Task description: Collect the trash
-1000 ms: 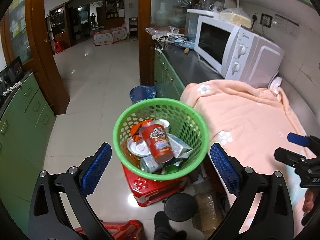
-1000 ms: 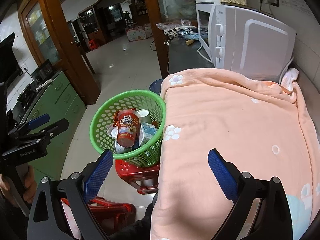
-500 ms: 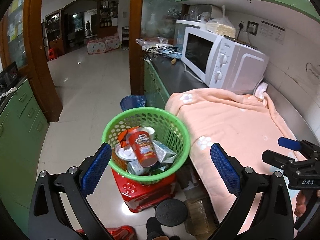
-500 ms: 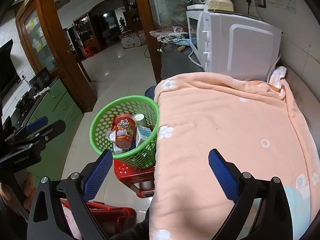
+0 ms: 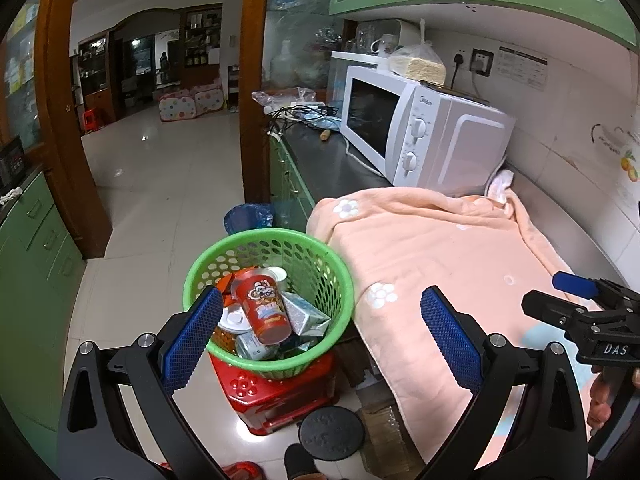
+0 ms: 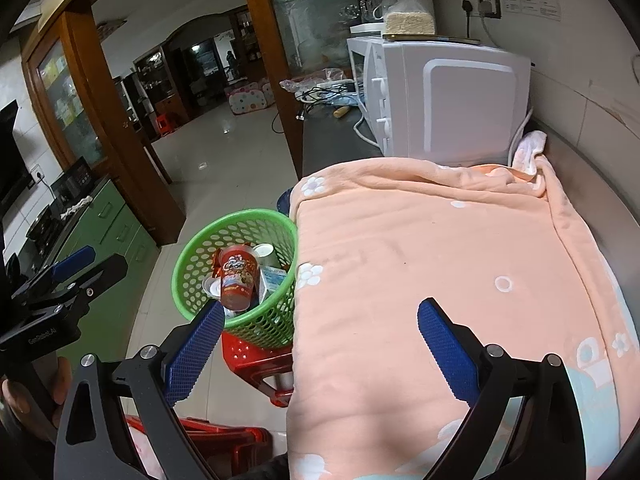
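Observation:
A green perforated basket [image 5: 224,252] stands on a red stool [image 5: 276,392] beside the counter. It holds a red snack can [image 5: 262,308], a silver carton [image 5: 302,314], a tin and other trash. It also shows in the right wrist view [image 6: 200,256]. My left gripper [image 5: 320,336] is open and empty, above and in front of the basket. My right gripper [image 6: 318,348] is open and empty, over the left edge of the peach blanket [image 6: 440,264]. No trash shows on the blanket.
A white microwave [image 5: 424,132] stands on the dark counter [image 5: 324,164] behind the blanket, with cables and a bag further back. A blue-lined bin [image 5: 248,218] stands on the tiled floor behind the basket. Green cabinets [image 5: 36,240] line the left side.
Both grippers have pulled back and up from the basket, which now looks smaller and lower in both views. Both stay open and empty.

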